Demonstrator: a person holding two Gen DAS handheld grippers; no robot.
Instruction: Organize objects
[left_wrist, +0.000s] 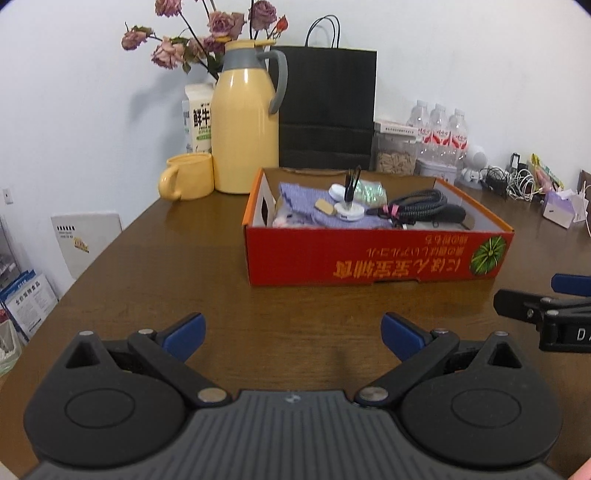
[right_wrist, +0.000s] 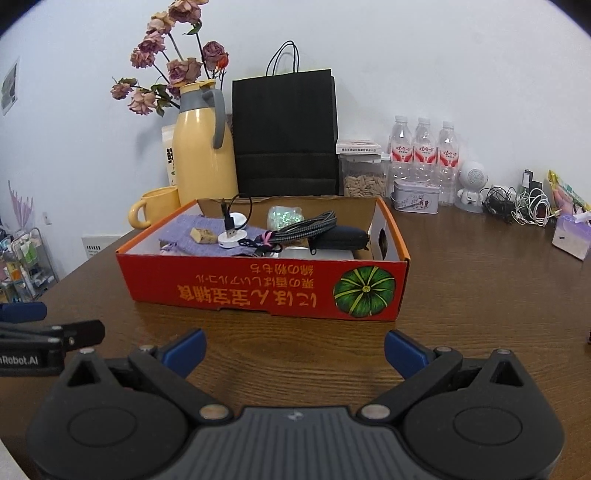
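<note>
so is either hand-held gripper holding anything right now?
Nothing held. Left hand-held gripper and right hand-held gripper are both open over the brown wooden table, short of the red cardboard box.

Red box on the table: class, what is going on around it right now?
A person holds two grippers low over the wooden table, both facing the red box. The left gripper and right gripper are open and hold nothing. The box already holds a purple cloth, a white charger puck and a braided cable.

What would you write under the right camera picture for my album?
Open right gripper hovering over a wooden table, facing a red cardboard box of cables and small items.
</note>
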